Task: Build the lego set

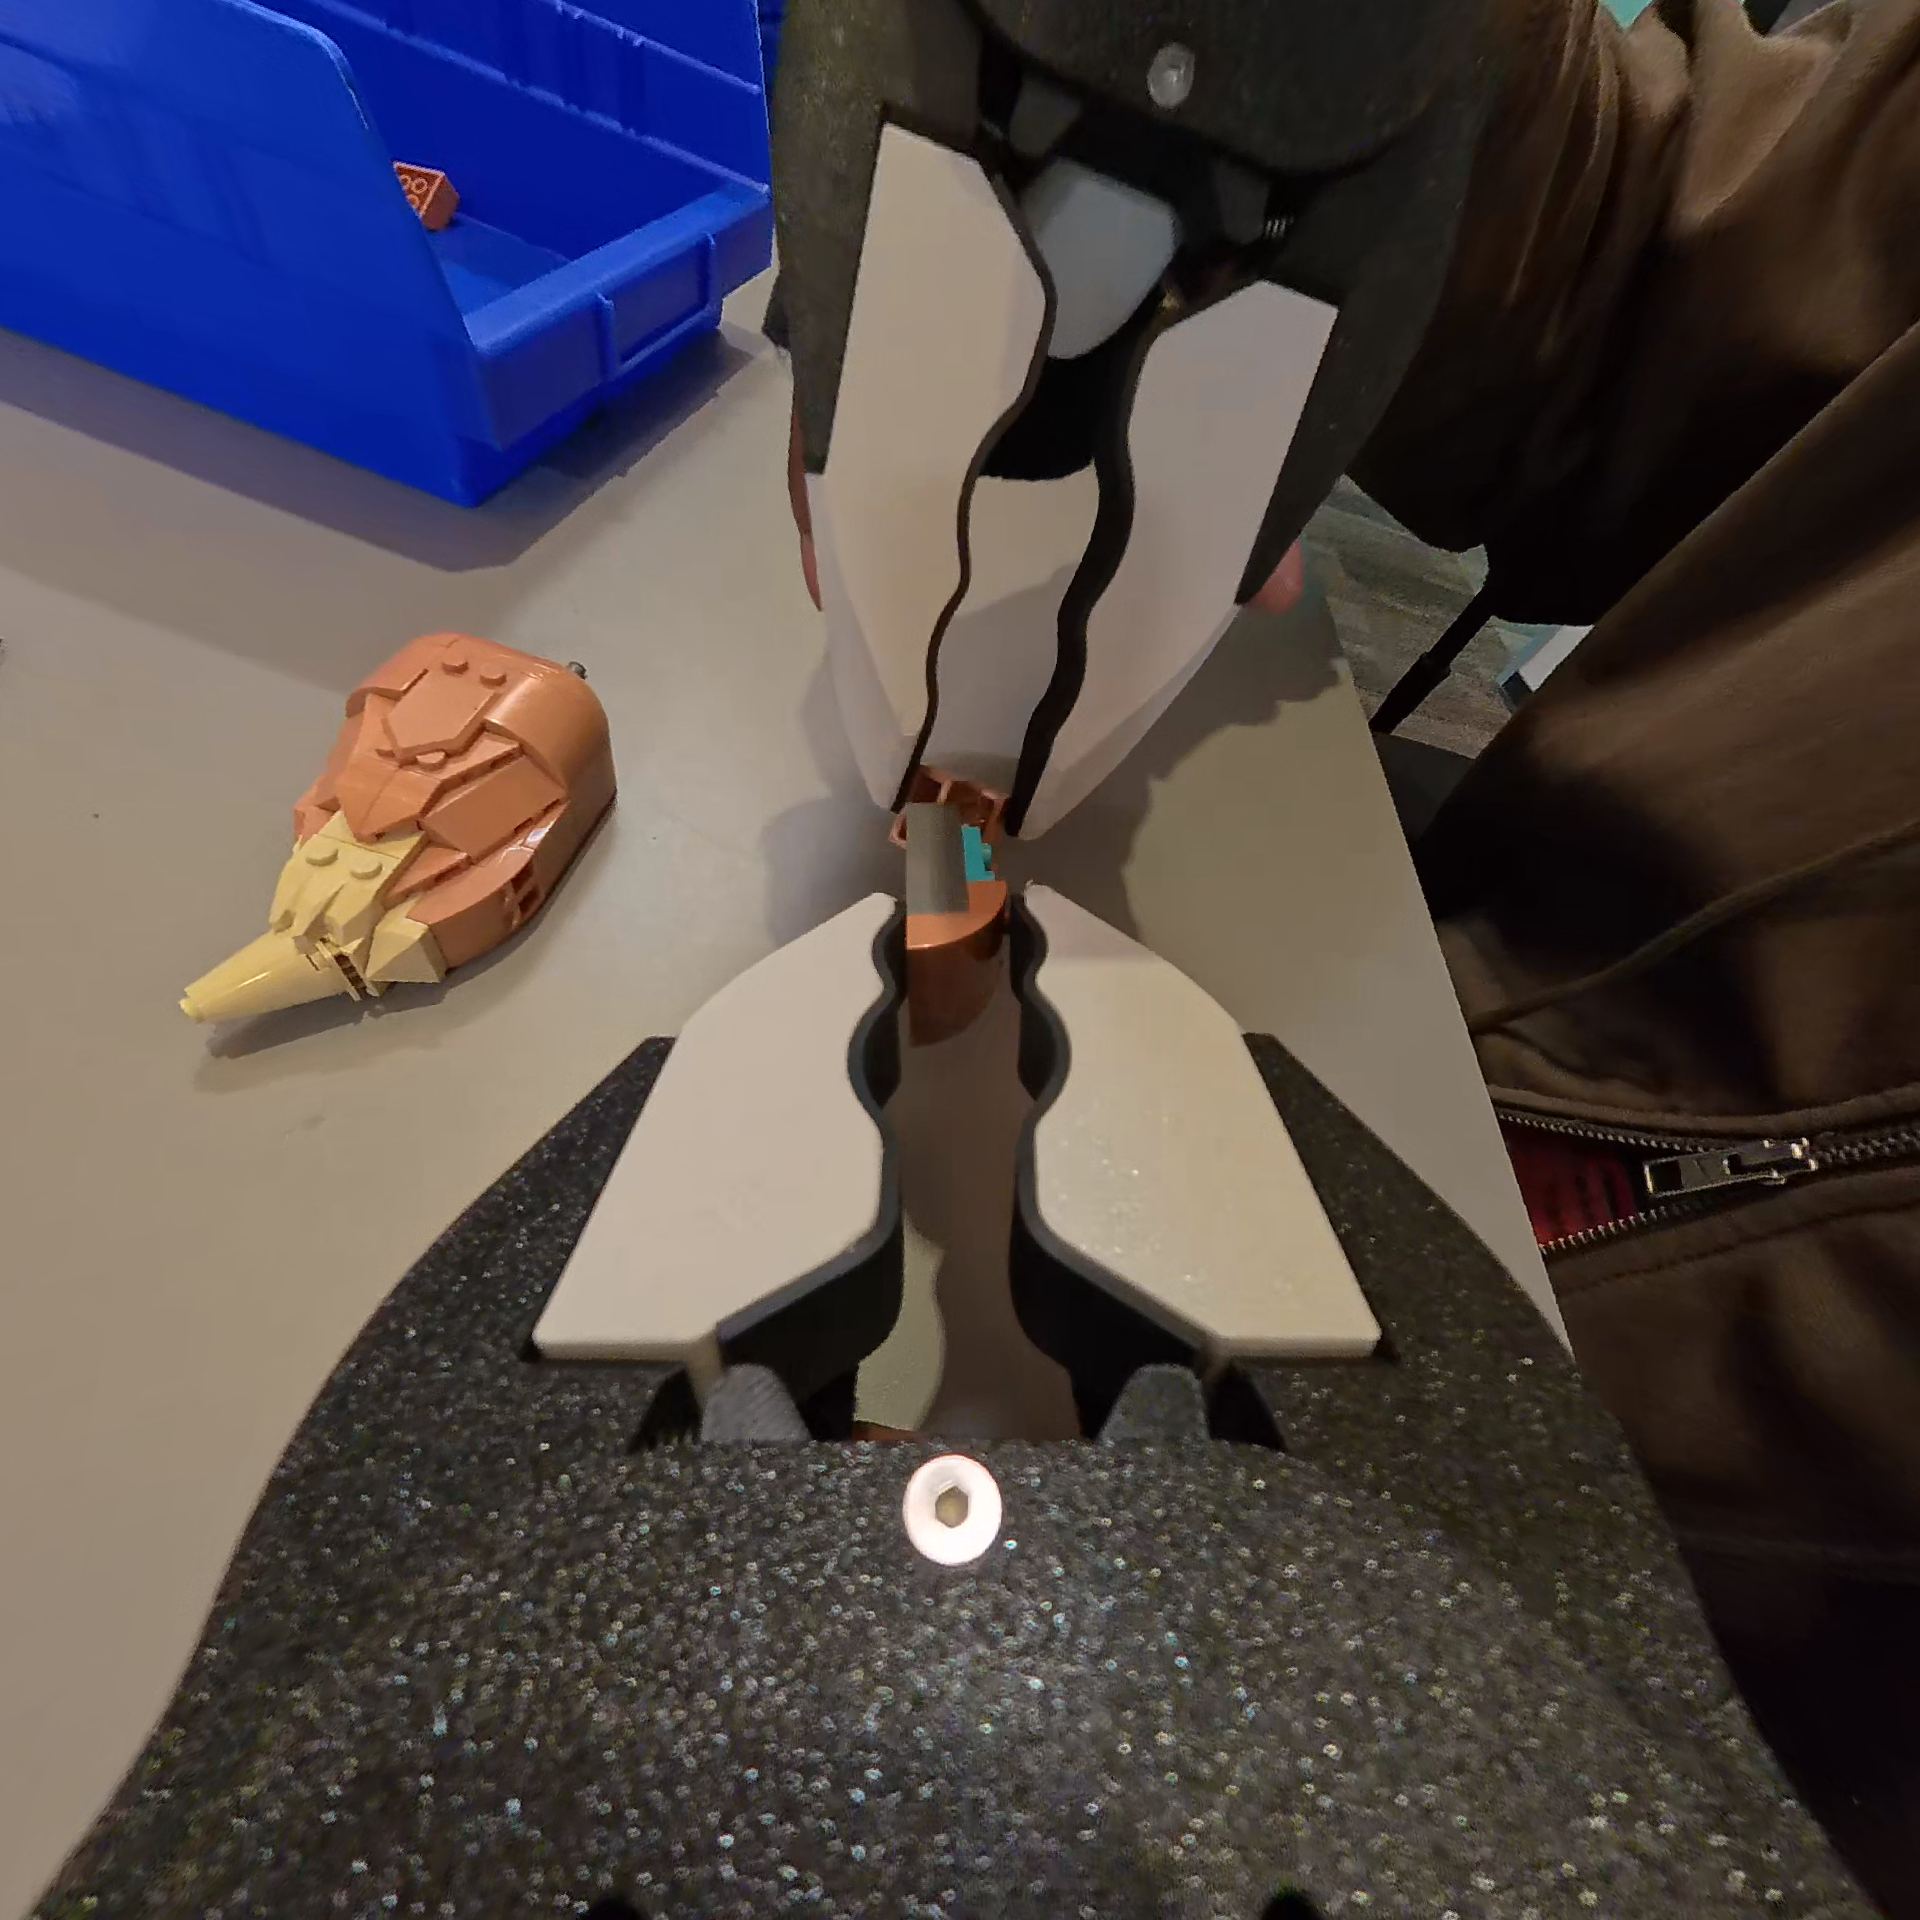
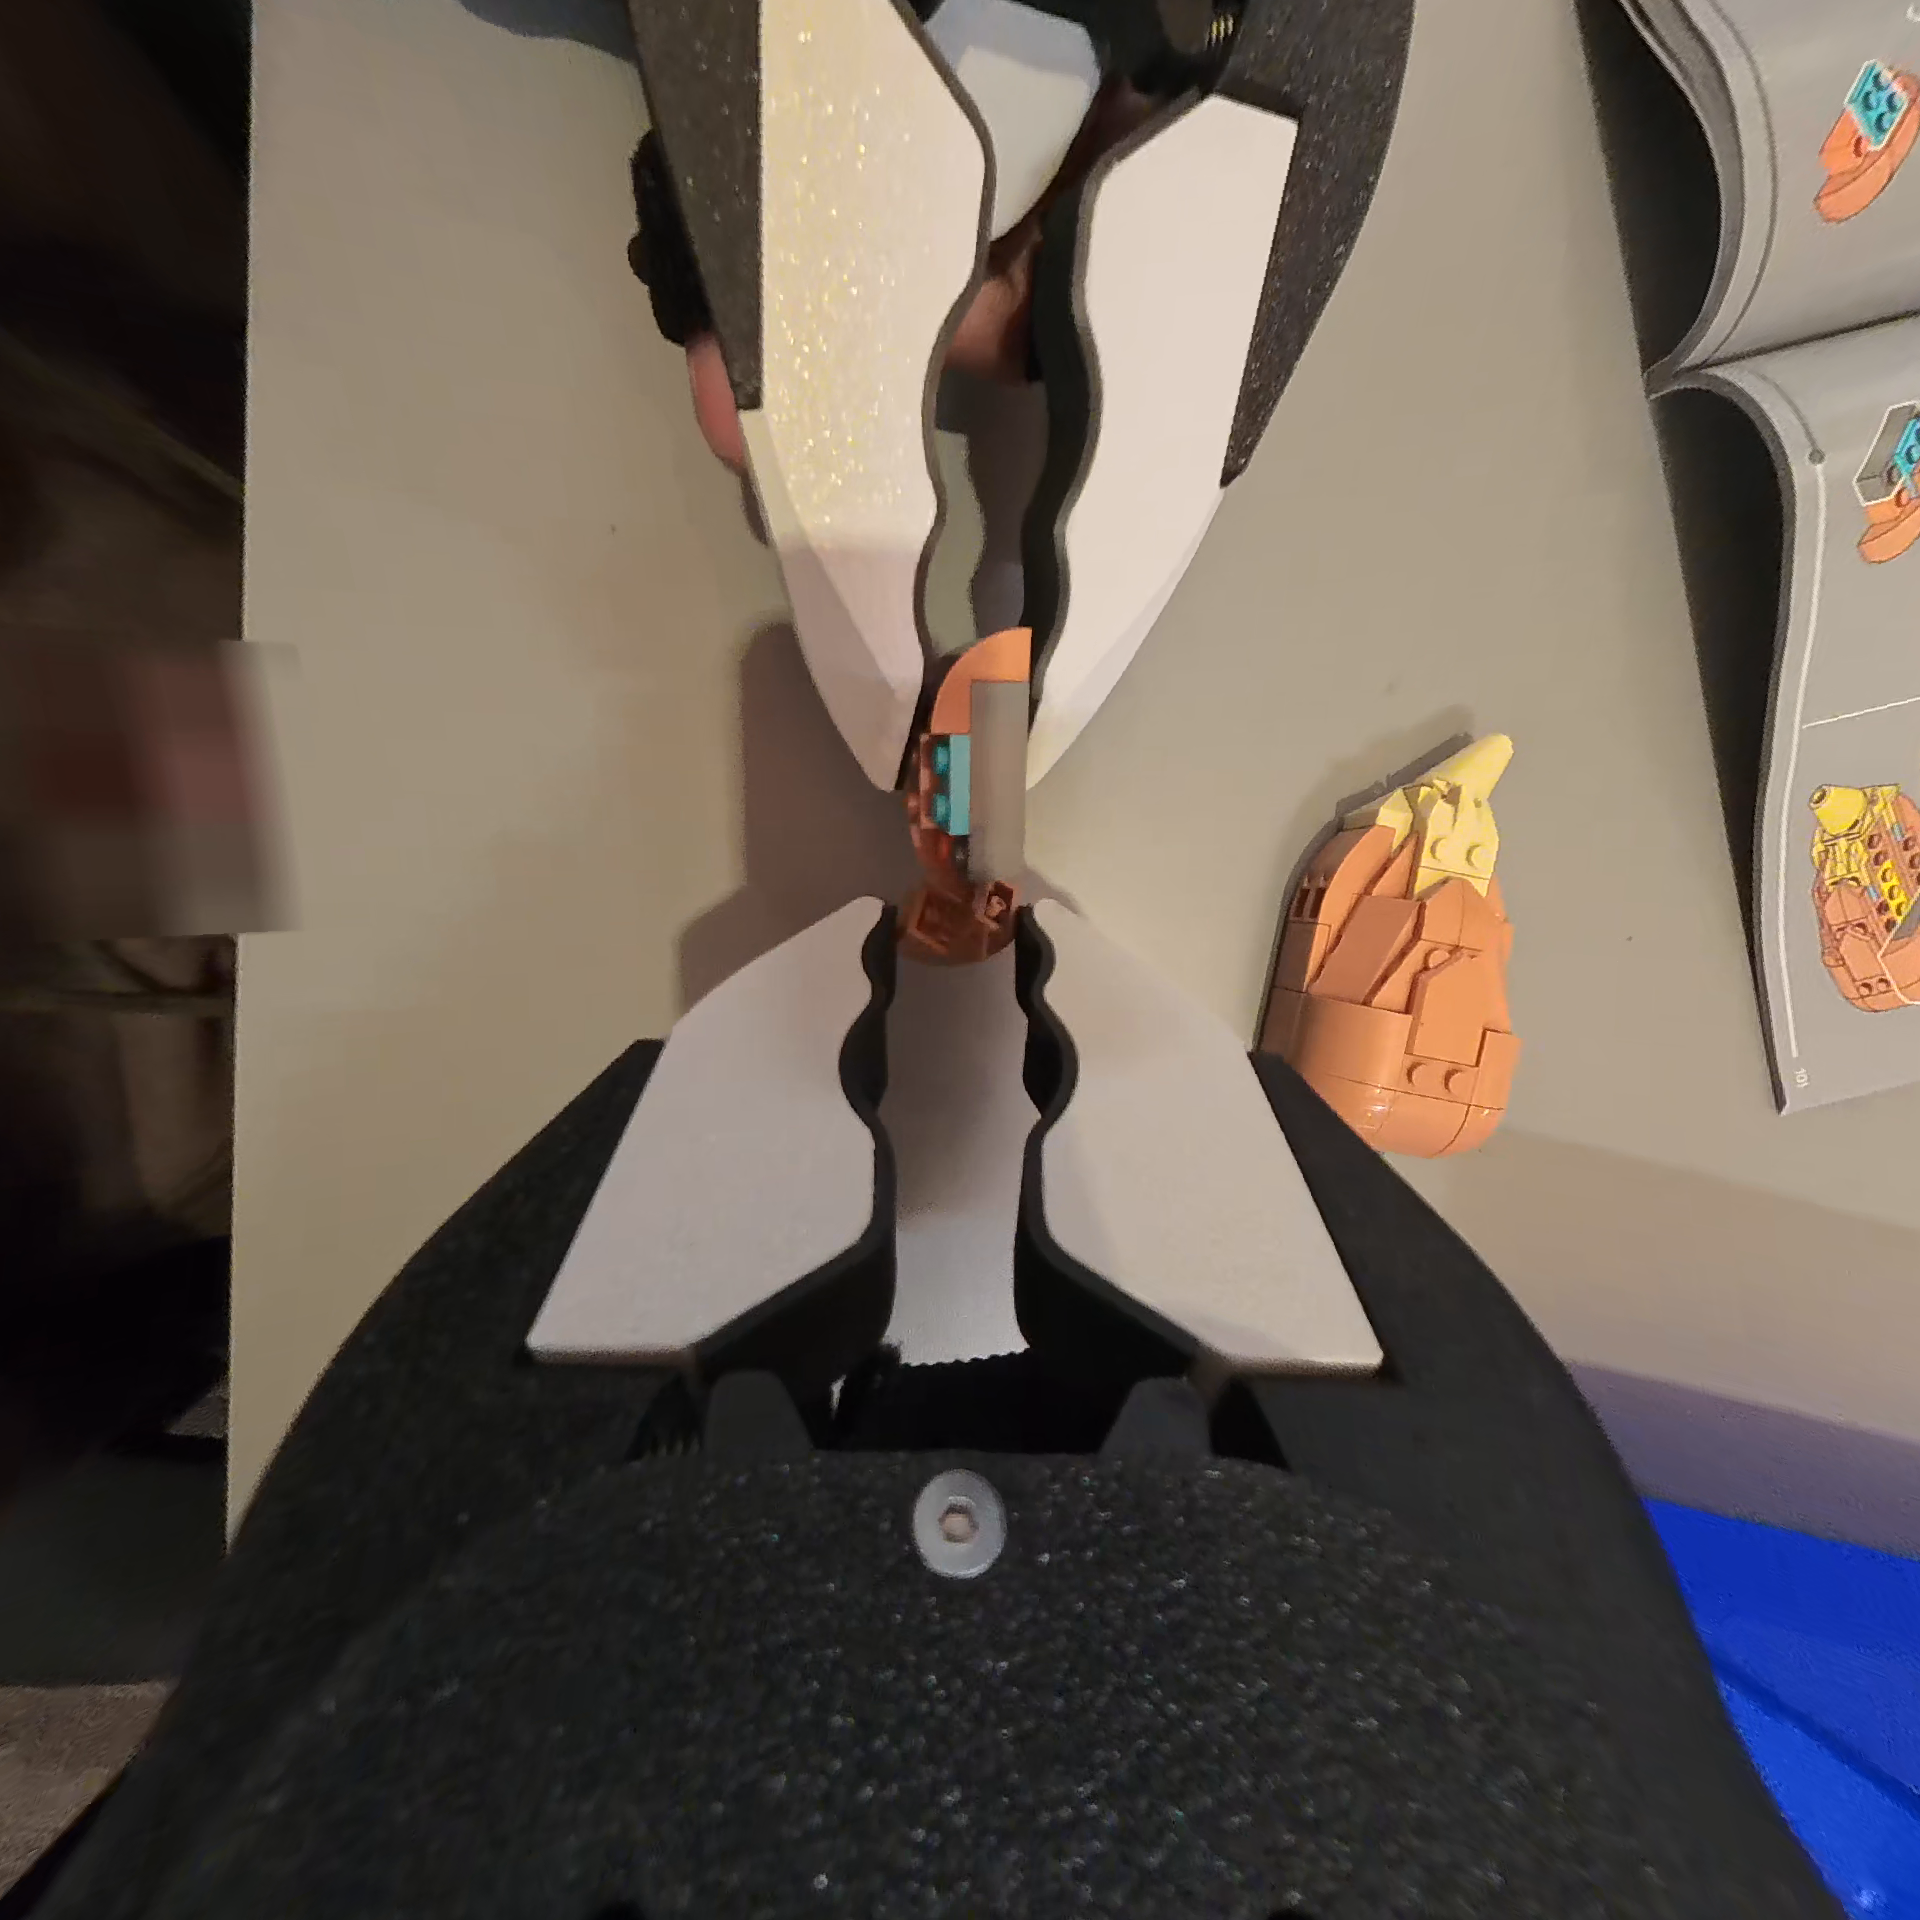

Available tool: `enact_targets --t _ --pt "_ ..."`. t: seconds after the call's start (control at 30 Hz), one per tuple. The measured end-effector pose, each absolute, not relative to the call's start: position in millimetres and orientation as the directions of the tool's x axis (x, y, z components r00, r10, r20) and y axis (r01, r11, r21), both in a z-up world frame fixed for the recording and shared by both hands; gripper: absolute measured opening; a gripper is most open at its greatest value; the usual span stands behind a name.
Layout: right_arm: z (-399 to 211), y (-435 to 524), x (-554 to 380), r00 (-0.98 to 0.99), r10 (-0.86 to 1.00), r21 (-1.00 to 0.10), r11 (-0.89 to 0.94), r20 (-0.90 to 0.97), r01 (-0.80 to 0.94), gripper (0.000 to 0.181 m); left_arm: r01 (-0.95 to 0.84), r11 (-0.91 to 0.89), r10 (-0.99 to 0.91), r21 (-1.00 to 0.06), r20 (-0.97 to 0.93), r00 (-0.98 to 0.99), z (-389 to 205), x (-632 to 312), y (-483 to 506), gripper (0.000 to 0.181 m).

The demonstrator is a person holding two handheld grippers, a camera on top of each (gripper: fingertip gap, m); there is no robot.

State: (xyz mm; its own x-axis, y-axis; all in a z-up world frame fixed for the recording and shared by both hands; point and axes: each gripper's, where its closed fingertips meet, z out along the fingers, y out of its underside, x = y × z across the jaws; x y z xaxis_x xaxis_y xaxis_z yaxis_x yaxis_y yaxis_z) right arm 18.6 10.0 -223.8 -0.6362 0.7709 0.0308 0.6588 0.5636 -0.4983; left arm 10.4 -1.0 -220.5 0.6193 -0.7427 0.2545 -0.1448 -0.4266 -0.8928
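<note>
Grey tabletop [image 1: 260,1195] runs under everything, and just above it the two grippers meet nose to nose. The left gripper [image 1: 961,914] is pinched narrow on the rounded brown end of a small sub-assembly [image 1: 951,914] — brown shell, one grey piece, one teal brick. The right gripper [image 2: 956,920] clamps the opposite brown end, equally narrow. So the piece lies straight ahead of each gripper, its long axis running along the line from one to the other, and neither hand is nearer; any pressing together would, I'd judge, go along that line.

Off to the side, well apart, one larger built section [image 1: 416,821] lies flat — salmon-brown with a tan pointed tip. Beyond it stands one blue bin [image 1: 343,270] with a single brown brick [image 1: 424,192] showing inside. One instruction booklet [image 2: 1766,582] lies open past the built section.
</note>
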Motion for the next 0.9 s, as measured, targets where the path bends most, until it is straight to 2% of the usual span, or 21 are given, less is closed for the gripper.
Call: enact_targets --t 0.33,0.6,0.73,0.9 --pt "-210 13 12 -0.575 0.813 -0.630 0.401 -0.090 0.666 0.021 -0.095 -0.378 -0.736 -0.921 0.237 0.634 -211 6 4 0.018" --pt "-195 21 2 -0.472 0.844 -0.716 0.162 -0.256 0.679 0.020 -0.059 -0.303 -0.705 -0.951 0.182 0.685 -201 -4 12 0.018" --pt "-191 25 -4 -0.409 0.840 -0.725 0.026 -0.357 0.688 0.020 -0.071 -0.260 -0.695 -0.963 0.136 0.706 -198 -5 15 0.018" --pt "-188 27 -11 -0.361 0.840 -0.717 -0.047 -0.404 0.695 0.019 -0.074 -0.232 -0.680 -0.970 0.107 0.725 -195 -5 17 0.018"
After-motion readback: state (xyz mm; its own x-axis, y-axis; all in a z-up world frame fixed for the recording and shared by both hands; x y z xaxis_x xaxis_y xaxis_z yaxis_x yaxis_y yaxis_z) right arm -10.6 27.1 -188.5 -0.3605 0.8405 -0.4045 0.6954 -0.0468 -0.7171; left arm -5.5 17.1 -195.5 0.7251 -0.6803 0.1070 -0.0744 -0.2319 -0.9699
